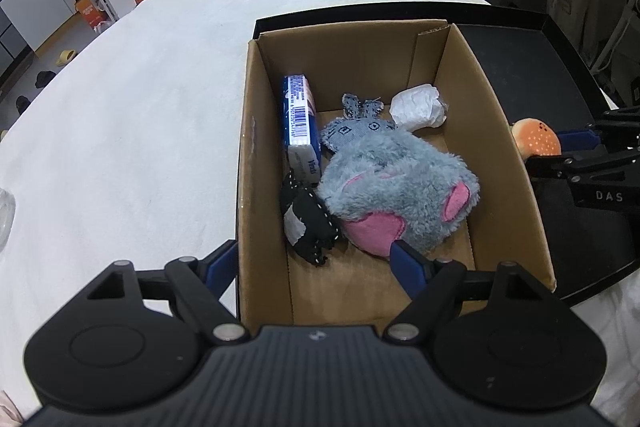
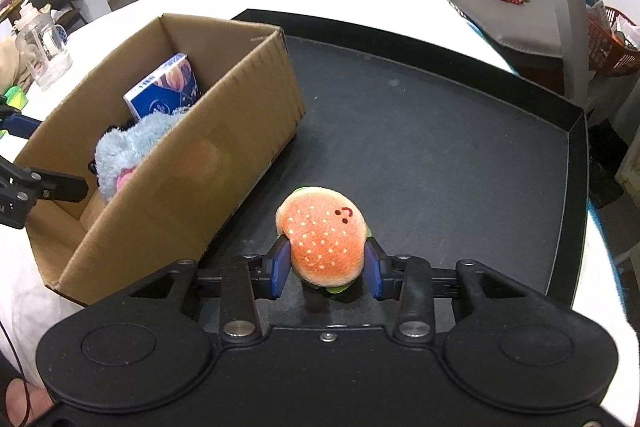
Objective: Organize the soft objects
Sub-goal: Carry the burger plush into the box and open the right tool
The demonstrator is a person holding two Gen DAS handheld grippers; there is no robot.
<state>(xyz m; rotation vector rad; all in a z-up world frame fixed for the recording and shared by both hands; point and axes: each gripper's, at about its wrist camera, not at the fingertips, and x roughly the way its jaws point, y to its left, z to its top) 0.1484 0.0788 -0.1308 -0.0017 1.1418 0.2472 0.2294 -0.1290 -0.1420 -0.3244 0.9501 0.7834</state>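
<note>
The plush burger (image 2: 324, 239) sits on the black tray (image 2: 440, 147), just beside the cardboard box (image 2: 180, 187), on its right. The right claw (image 2: 326, 269) is clenched on it, blue pads pressing its bun sides. It looks light and squashy; grip across the middle. The left claw (image 1: 312, 259) hangs released, straddling the box's near wall

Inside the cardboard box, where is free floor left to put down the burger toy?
Bare floor lies at the near end of the cardboard box, before the grey plush and black cloth toy. The far half is crowded: blue pack, white wad.
</note>
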